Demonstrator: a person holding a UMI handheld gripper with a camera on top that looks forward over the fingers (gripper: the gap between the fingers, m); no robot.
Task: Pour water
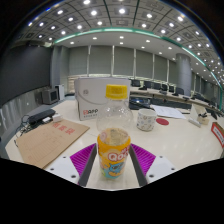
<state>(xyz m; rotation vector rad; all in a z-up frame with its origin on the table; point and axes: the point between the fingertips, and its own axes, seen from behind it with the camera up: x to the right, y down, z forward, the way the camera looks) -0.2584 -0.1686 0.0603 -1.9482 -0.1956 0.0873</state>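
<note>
A clear plastic bottle (114, 125) with a yellow cap and a yellow and blue "Qoo" label stands upright between my fingers. My gripper (113, 152) is shut on the bottle, with both purple pads (84, 158) pressed against its sides at label height. The bottle's base is hidden below the fingers. A white cup (146, 120) stands on the pale table (180, 138), beyond the fingers and a little to the right of the bottle.
A white box (90, 97) stands behind the bottle. A brown board (45, 140) lies to the left, with a black device (38, 117) beyond it. Papers (170, 112) and a red item (217, 135) lie to the right. Desks with monitors stand further back.
</note>
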